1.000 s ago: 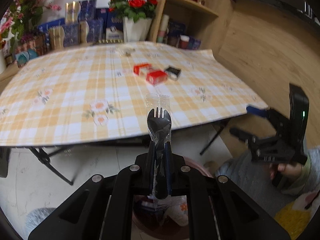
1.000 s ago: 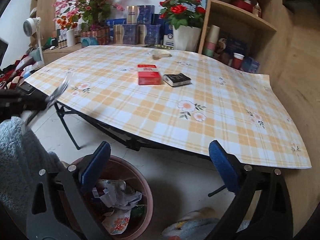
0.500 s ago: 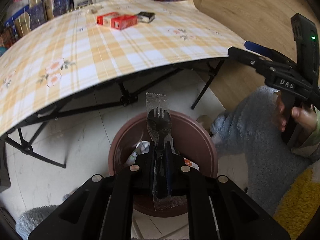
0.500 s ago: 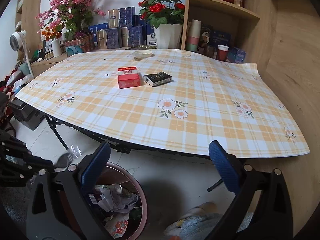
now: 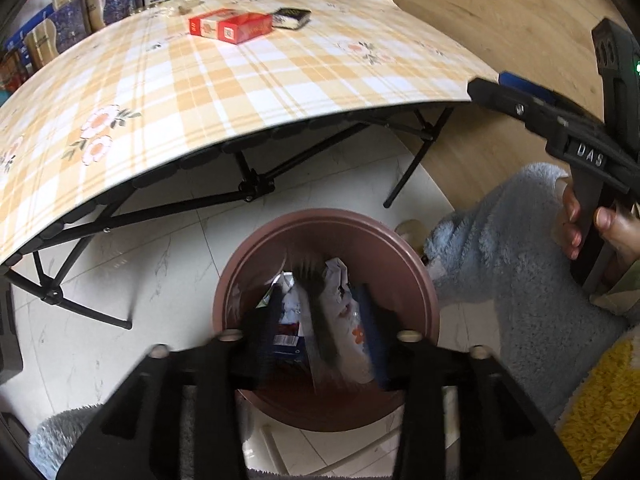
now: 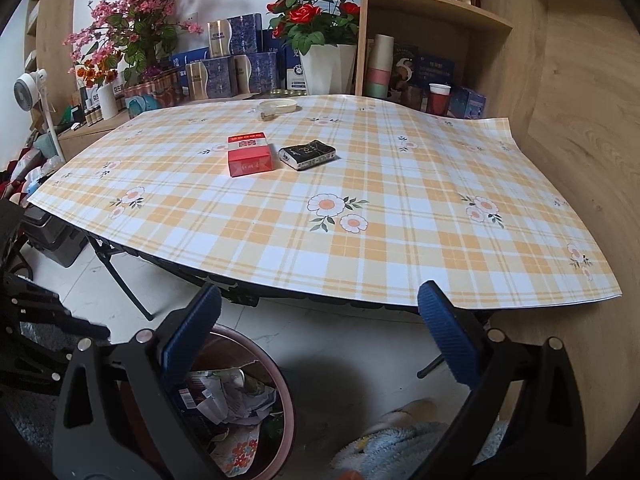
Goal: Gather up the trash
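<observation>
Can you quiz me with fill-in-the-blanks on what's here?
1. The wrapped fork sits between the open left gripper fingers, right above the ____.
2. On the table, beside the red box, lies a ____ box.
3. The right gripper holds ____.
4. The tablecloth's flowers sit on a ____ pattern.

Missing words: bin; black; nothing; plaid

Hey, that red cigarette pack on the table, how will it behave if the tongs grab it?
The red cigarette pack looks boxy with flat faces, so probably easy to pinch. It is likely light and may slide on the smooth plaid tablecloth if nudged. Being cardboard, it could dent under hard squeezing.
</observation>
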A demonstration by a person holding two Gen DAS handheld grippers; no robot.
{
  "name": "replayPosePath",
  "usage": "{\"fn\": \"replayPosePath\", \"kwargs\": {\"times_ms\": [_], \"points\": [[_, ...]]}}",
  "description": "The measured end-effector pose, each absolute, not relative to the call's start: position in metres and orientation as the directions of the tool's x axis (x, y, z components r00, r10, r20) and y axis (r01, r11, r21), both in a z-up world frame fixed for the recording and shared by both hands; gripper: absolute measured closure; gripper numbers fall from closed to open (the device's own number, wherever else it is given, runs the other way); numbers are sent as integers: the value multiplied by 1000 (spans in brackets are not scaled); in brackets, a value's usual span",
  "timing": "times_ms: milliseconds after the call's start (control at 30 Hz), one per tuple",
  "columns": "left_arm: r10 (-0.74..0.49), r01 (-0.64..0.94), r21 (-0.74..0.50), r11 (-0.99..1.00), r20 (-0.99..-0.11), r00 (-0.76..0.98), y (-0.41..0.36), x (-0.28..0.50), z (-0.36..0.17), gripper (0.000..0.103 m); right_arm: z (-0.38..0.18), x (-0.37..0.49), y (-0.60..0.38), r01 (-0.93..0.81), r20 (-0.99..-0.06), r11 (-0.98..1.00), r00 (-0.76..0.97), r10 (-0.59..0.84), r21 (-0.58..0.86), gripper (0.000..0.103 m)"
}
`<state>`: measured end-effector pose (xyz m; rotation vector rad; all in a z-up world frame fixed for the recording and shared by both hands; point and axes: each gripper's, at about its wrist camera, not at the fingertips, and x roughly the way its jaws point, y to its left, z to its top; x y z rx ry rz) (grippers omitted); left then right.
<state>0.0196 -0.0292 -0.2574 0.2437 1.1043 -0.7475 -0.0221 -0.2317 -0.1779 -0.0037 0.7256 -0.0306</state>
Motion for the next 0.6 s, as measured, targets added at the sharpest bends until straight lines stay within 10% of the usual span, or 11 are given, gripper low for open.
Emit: {"fn": "replayPosePath", "kwargs": {"times_ms": [267, 600], "points": [[-449, 558, -178, 810, -801, 396, -5, 28, -228, 20, -178, -19, -231, 34, -676, 999, 737, -26, 0, 6], [-410, 361, -219, 907, -658, 631, 39, 57, -184, 9, -164, -6, -231, 67, -676, 997, 734, -69, -29, 6]]}}
